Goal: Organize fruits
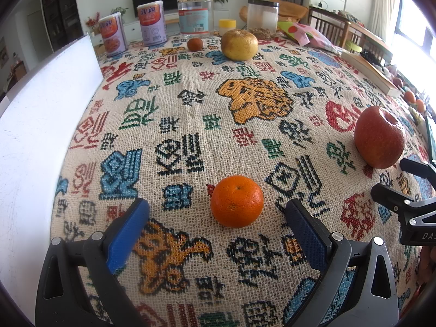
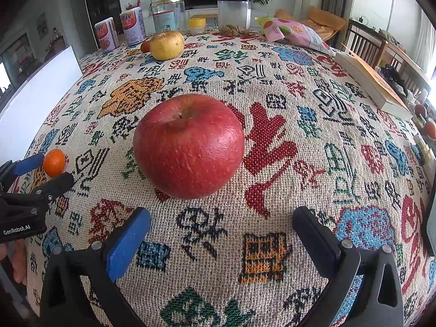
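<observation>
The red apple point(image 2: 188, 145) sits on the patterned cloth point(image 2: 272, 245) of the worktop, just beyond the right gripper point(image 2: 221, 227), whose jaws stand wide open and hold nothing; the apple lies ahead of the blue pads, not between them. In the same way the small orange point(image 1: 237, 201) lies just ahead of the left gripper point(image 1: 217, 214), also wide open and empty. Far away, near the back of the worktop, rest a yellowish round fruit point(image 1: 239, 44) and a small dark-orange fruit point(image 1: 195, 44) just beside it.

I judge the apple to be firm, rather heavy and smooth, so it may slip or roll; the best hold is across its widest middle, with the stem upward (a hold too high could squeeze it out). The orange seems light and a little soft, with a rougher skin that grips better; it should be taken at its equator with gentle pressure, because hard pressing could bruise it.

Along the far edge stand two printed cans point(image 1: 133, 28), closed, so their contents are hidden. A clear jar with a gold lid point(image 1: 194, 13) looks mostly empty. A clear box with a dark lid point(image 1: 262, 13) looks empty, with some brownish bits at its base; whether these are inside it I cannot tell. A small jar with a yellow lid point(image 1: 227, 26) stands between them.
</observation>
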Demonstrator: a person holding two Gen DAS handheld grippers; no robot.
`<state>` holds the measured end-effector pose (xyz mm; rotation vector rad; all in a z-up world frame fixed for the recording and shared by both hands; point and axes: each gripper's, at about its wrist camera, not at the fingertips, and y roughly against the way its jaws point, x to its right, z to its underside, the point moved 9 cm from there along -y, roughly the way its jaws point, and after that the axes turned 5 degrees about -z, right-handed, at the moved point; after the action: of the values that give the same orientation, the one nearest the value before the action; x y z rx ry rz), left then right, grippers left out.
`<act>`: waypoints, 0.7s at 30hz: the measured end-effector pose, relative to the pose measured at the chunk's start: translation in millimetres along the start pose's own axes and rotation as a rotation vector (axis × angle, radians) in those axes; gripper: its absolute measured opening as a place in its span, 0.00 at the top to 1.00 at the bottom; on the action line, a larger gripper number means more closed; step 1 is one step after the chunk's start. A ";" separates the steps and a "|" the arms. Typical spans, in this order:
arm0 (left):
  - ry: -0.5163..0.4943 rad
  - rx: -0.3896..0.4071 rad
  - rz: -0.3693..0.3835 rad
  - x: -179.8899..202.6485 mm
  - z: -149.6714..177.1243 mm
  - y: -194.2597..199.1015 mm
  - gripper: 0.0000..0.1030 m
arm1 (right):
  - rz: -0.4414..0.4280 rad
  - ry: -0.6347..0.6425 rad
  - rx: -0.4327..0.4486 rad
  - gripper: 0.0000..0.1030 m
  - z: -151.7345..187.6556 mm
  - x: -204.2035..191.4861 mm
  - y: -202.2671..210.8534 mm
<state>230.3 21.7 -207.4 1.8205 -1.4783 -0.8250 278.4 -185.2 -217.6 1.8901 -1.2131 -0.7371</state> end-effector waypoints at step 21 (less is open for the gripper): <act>-0.064 0.046 0.078 8.7 -0.8 16.6 0.73 | -0.074 -0.044 0.027 0.00 -5.4 1.7 6.5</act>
<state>222.9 10.7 -194.3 1.7724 -1.6107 -0.8245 280.1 -186.9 -209.4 1.9587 -1.1908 -0.8097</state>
